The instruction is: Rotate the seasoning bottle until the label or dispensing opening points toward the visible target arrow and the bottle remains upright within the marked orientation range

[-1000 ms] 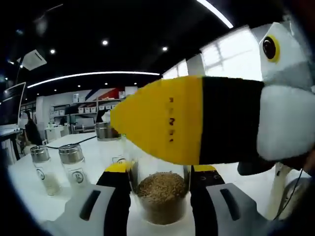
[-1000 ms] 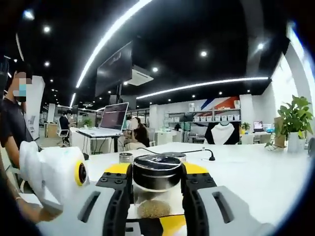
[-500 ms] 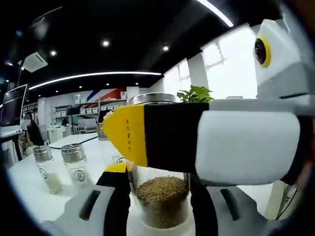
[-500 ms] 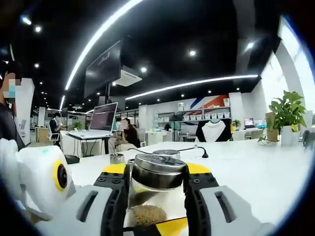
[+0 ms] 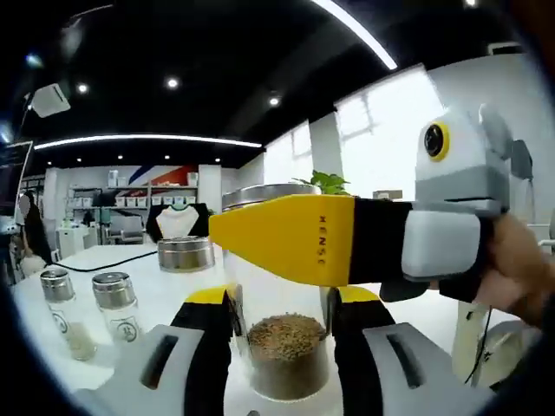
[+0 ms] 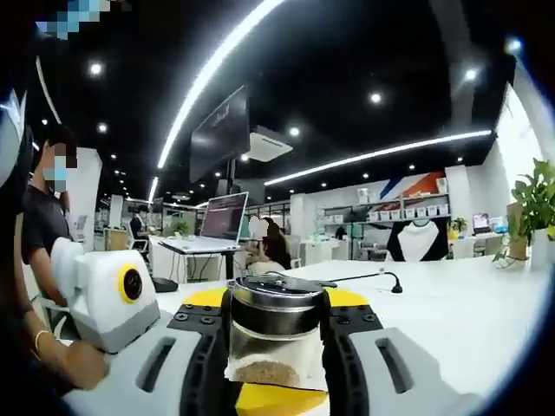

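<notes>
We see left gripper (image 5: 279,322) pinching seasoning bottle (image 5: 287,351) base; right gripper (image 6: 276,325) clamps its metal cap (image 6: 275,304). Two shakers (image 5: 117,305) at 9 o'clock on table (image 5: 169,290).

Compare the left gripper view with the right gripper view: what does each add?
Left gripper view alone: two small shakers on the white table, and the right gripper clamped near the seasoning bottle's top. Right gripper view alone: an open laptop, a plant, and the left gripper's camera housing. Both: the bottle held between each view's own fingers.
</notes>
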Demonstrator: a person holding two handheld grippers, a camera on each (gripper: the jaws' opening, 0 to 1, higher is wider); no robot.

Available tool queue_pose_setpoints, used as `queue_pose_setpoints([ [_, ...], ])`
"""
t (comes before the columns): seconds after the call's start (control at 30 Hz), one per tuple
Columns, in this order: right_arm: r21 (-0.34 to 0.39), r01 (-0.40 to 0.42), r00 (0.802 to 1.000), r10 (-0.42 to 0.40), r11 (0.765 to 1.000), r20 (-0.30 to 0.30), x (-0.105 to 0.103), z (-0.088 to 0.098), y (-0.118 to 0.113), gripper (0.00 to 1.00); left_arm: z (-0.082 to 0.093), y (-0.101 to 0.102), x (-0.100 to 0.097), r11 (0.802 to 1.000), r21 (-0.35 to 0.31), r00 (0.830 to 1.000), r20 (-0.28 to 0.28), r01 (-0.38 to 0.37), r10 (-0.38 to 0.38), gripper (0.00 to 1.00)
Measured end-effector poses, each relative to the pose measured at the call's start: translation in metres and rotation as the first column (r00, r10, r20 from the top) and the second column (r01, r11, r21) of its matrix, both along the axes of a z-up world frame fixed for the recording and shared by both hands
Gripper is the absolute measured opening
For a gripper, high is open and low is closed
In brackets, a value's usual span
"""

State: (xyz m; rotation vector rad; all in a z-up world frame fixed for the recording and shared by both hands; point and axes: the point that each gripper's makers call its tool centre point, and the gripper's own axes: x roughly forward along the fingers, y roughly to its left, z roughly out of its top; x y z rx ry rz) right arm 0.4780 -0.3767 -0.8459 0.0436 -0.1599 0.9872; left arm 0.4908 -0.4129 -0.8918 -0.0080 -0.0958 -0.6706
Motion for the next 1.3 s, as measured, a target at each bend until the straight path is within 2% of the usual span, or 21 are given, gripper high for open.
queue_pose_setpoints([
  [0.13, -0.012, -0.032, 0.999, 0.032, 0.999, 0.011, -0.003, 0.003, -0.002, 0.38, 0.004, -0.002, -0.001, 0.999, 0.023, 0.999, 0.024, 0.046, -0.046, 0.48],
  [0.23, -0.038, -0.045, 0.999, 0.046, 0.998, 0.014, -0.003, -0.001, -0.002, 0.38, -0.005, -0.006, 0.002, 0.995, 0.019, 0.995, -0.027, 0.096, -0.095, 0.48],
  [0.33, -0.039, -0.065, 0.998, 0.065, 0.997, 0.015, -0.005, -0.002, -0.004, 0.38, -0.006, -0.013, -0.003, 0.982, 0.03, 0.982, -0.034, 0.186, -0.185, 0.48],
  [0.4, -0.031, -0.086, 0.996, 0.086, 0.996, 0.02, -0.008, 0.0, -0.006, 0.38, -0.01, -0.019, -0.009, 0.957, 0.061, 0.958, -0.064, 0.283, -0.279, 0.49],
  [0.43, -0.029, -0.1, 0.995, 0.101, 0.995, 0.022, -0.01, 0.002, -0.006, 0.38, -0.019, -0.023, -0.015, 0.925, 0.136, 0.933, -0.101, 0.356, -0.344, 0.51],
  [0.47, -0.028, -0.108, 0.994, 0.109, 0.994, 0.024, -0.011, 0.003, -0.007, 0.38, -0.019, -0.02, -0.012, 0.918, 0.192, 0.938, -0.079, 0.346, -0.337, 0.53],
  [0.5, -0.028, -0.119, 0.993, 0.119, 0.993, 0.026, -0.013, 0.003, -0.007, 0.38, -0.015, -0.019, -0.011, 0.916, 0.206, 0.939, -0.052, 0.343, -0.34, 0.56],
  [0.53, -0.029, -0.126, 0.992, 0.127, 0.992, 0.017, -0.014, 0.002, -0.007, 0.38, -0.014, -0.021, -0.014, 0.9, 0.226, 0.927, -0.052, 0.372, -0.37, 0.58],
  [0.6, -0.027, -0.133, 0.991, 0.133, 0.991, 0.015, -0.017, 0.001, -0.006, 0.38, -0.007, -0.025, -0.02, 0.879, 0.201, 0.901, -0.053, 0.433, -0.431, 0.57],
  [0.63, -0.026, -0.137, 0.99, 0.137, 0.99, 0.015, -0.018, 0.0, -0.006, 0.38, -0.005, -0.028, -0.024, 0.86, 0.2, 0.882, -0.052, 0.469, -0.469, 0.57],
  [0.7, -0.023, -0.147, 0.989, 0.148, 0.989, 0.014, -0.02, -0.001, -0.004, 0.38, -0.006, -0.032, -0.028, 0.84, 0.199, 0.862, -0.062, 0.505, -0.503, 0.57],
  [0.73, -0.021, -0.156, 0.988, 0.157, 0.987, 0.014, -0.022, -0.001, -0.004, 0.38, -0.007, -0.032, -0.027, 0.84, 0.202, 0.862, -0.07, 0.504, -0.501, 0.58],
  [0.8, -0.012, -0.167, 0.986, 0.167, 0.986, 0.013, -0.023, 0.001, -0.004, 0.38, -0.008, -0.032, -0.026, 0.83, 0.191, 0.851, -0.078, 0.524, -0.519, 0.58],
  [0.83, -0.01, -0.177, 0.984, 0.177, 0.984, 0.015, -0.025, 0.002, -0.004, 0.38, -0.01, -0.034, -0.029, 0.818, 0.178, 0.837, -0.089, 0.547, -0.54, 0.58],
  [0.87, -0.01, -0.184, 0.983, 0.184, 0.983, 0.019, -0.026, 0.003, -0.004, 0.38, -0.009, -0.038, -0.036, 0.797, 0.133, 0.808, -0.105, 0.589, -0.58, 0.59],
  [0.9, -0.011, -0.192, 0.981, 0.192, 0.981, 0.021, -0.026, 0.004, -0.005, 0.38, -0.008, -0.039, -0.039, 0.79, 0.102, 0.796, -0.112, 0.604, -0.595, 0.59],
  [0.97, -0.016, -0.203, 0.979, 0.203, 0.979, 0.025, -0.028, 0.004, -0.005, 0.38, -0.009, -0.04, -0.037, 0.792, 0.089, 0.796, -0.098, 0.604, -0.597, 0.57],
  [1.07, -0.027, -0.211, 0.977, 0.211, 0.977, 0.026, -0.032, 0.002, -0.001, 0.38, -0.013, -0.039, -0.034, 0.801, 0.108, 0.808, -0.096, 0.589, -0.581, 0.52],
  [1.13, -0.027, -0.207, 0.978, 0.208, 0.978, 0.019, -0.031, 0.0, -0.001, 0.38, -0.008, -0.038, -0.032, 0.812, 0.085, 0.817, -0.079, 0.577, -0.572, 0.51],
  [1.2, 0.012, -0.205, 0.979, 0.205, 0.979, -0.009, -0.026, -0.002, -0.005, 0.38, -0.006, -0.037, -0.03, 0.827, 0.06, 0.829, -0.08, 0.559, -0.554, 0.5],
  [1.3, 0.044, -0.195, 0.98, 0.196, 0.98, -0.019, -0.024, -0.003, -0.01, 0.38, -0.006, -0.036, -0.027, 0.85, 0.072, 0.853, -0.071, 0.522, -0.518, 0.49],
])
